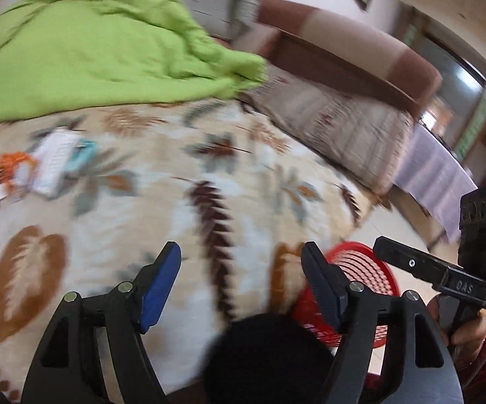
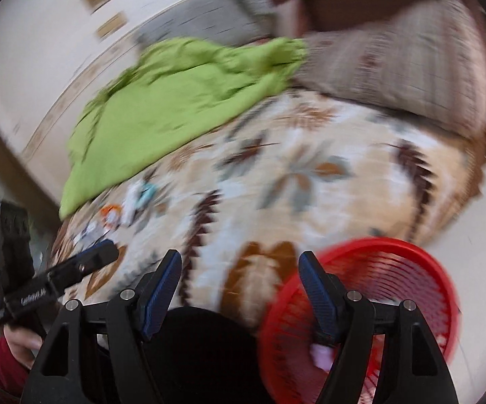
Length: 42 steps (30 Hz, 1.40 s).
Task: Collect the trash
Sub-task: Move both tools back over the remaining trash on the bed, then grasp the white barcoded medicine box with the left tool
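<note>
Left wrist view: my left gripper (image 1: 239,282) hangs over the leaf-patterned blanket (image 1: 182,181) with its blue-padded jaws wide apart and nothing between them. Trash (image 1: 46,165) lies well ahead to the left on the blanket, a blurred cluster of white, orange and teal wrappers, just below the edge of a green cloth (image 1: 84,54). Beside the bed, low at right, a red basket (image 1: 367,269) shows behind my right finger. Farther right my right hand (image 1: 471,333), in a dark red sleeve, grips the other tool.

From the right wrist view, my right gripper (image 2: 239,286) is also spread wide and empty, above the blanket's edge. That basket stands just under its right finger, with something pale pink (image 2: 320,353) inside; I cannot tell what it is. The wrappers sit far off at left, near the green cloth's lower corner. A striped pillow (image 2: 401,60) lies at the bed's far end.
</note>
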Each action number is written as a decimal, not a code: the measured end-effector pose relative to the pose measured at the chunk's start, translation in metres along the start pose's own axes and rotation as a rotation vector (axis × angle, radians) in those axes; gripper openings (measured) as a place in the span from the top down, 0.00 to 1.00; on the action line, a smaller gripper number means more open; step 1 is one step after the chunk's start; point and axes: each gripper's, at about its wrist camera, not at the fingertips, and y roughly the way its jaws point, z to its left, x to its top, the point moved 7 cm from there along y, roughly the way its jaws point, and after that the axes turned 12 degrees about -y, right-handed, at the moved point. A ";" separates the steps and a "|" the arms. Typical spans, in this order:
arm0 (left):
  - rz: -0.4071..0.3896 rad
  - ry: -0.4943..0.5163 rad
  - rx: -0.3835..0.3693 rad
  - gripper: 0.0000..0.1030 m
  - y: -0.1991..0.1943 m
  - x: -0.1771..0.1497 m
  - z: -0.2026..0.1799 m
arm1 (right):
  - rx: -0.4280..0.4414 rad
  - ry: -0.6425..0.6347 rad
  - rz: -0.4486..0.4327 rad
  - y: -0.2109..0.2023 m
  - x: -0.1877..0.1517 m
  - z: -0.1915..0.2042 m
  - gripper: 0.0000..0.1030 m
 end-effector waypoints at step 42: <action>0.078 -0.255 0.254 0.29 -0.014 0.101 0.315 | 0.294 -0.148 0.081 0.182 0.021 0.157 0.28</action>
